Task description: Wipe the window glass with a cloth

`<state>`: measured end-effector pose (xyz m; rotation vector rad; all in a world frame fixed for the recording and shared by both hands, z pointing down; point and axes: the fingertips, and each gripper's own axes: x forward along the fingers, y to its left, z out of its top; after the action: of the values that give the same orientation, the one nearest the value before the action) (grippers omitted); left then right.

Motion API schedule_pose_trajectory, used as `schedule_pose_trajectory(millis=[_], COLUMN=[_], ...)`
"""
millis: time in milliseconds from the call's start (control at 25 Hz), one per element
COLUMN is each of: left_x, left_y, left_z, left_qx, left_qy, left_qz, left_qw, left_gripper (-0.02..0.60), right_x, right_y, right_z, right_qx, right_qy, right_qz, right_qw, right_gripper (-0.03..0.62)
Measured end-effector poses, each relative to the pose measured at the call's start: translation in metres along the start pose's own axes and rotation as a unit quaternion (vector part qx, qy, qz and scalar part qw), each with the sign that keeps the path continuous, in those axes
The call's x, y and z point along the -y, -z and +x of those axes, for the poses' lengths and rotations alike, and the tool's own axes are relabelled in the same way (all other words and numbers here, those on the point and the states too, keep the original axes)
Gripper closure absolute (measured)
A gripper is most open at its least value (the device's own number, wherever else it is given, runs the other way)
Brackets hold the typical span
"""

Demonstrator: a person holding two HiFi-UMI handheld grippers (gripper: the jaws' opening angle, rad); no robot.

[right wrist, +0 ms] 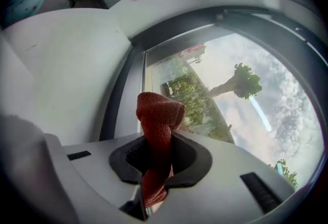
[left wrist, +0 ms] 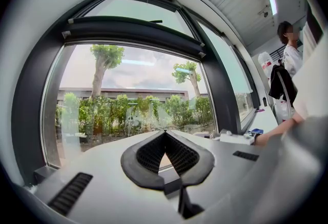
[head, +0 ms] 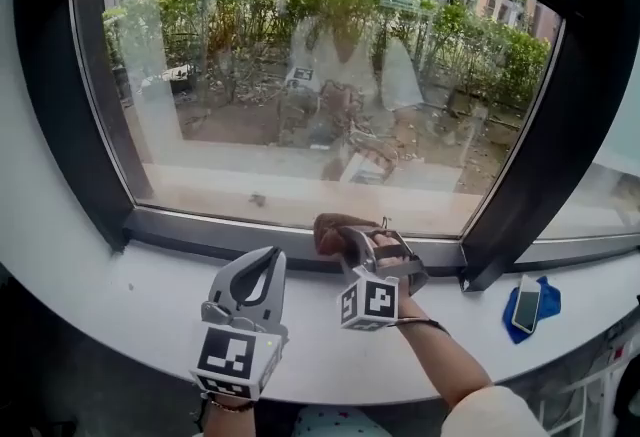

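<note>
Dark frame point(head: 95, 125) on the far left, window glass point(head: 320, 95) inside it, white sill point(head: 120, 295) below. Left gripper point(head: 264, 260) hovers over the sill left of centre with its marker cube toward the camera and its nose toward the glass. Its own view shows the left gripper point(left wrist: 165, 135) closed tip to tip with nothing between the pads. Right gripper point(head: 350, 243) sits just right of it, further forward, at the bottom rail of the frame, clamped on a rust-red cloth point(head: 332, 230). In its own view the right gripper point(right wrist: 159, 154) has the cloth point(right wrist: 156, 115) pinched mid-length as a rolled strip. Long axis runs along the gripper's line: a short tail sits back in the throat, and the bunched end sticks out past the tips, pointing at the lower edge of the glass. Bunched end is over the bottom rail, right by the glass; can't tell if it's touching. Far right on the sill, well apart from both grippers, a phone point(head: 526, 303) lies on a blue rag point(head: 547, 297).
</note>
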<state>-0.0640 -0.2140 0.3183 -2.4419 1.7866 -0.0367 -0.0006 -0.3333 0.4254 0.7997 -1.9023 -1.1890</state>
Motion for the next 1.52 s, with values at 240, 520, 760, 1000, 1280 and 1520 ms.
schedule_pose_trajectory(millis=[240, 520, 760, 1000, 1280, 1520], left_x=[-0.004, -0.018, -0.034, -0.036, -0.041, -0.032], left_y=[0.008, 0.014, 0.011, 0.011, 0.027, 0.037], left_z=[-0.013, -0.035, -0.050, -0.057, -0.068, -0.039], left_qx=[-0.008, -0.015, -0.010, -0.016, -0.044, -0.048], left_qy=[-0.007, -0.024, -0.039, -0.041, -0.048, -0.017], left_qz=[0.007, 0.007, 0.002, 0.002, 0.024, 0.037], left_qw=[0.9999, 0.9996, 0.9992, 0.9990, 0.9976, 0.9980], left_gripper=[0.561, 0.561, 0.561, 0.561, 0.561, 0.561], right_x=[0.120, 0.288, 0.394, 0.417, 0.423, 0.422], right_y=[-0.050, -0.124, -0.166, -0.180, -0.174, -0.168], right_z=[-0.051, -0.105, -0.127, -0.107, -0.083, -0.075], right_qx=[0.048, 0.046, -0.017, -0.050, -0.059, -0.053], right_qy=[0.122, 0.307, 0.416, 0.424, 0.429, 0.426], right_qz=[-0.053, -0.182, -0.283, -0.339, -0.322, -0.314], right_qw=[0.990, 0.933, 0.864, 0.838, 0.842, 0.847], right_gripper=[0.528, 0.528, 0.528, 0.528, 0.528, 0.528])
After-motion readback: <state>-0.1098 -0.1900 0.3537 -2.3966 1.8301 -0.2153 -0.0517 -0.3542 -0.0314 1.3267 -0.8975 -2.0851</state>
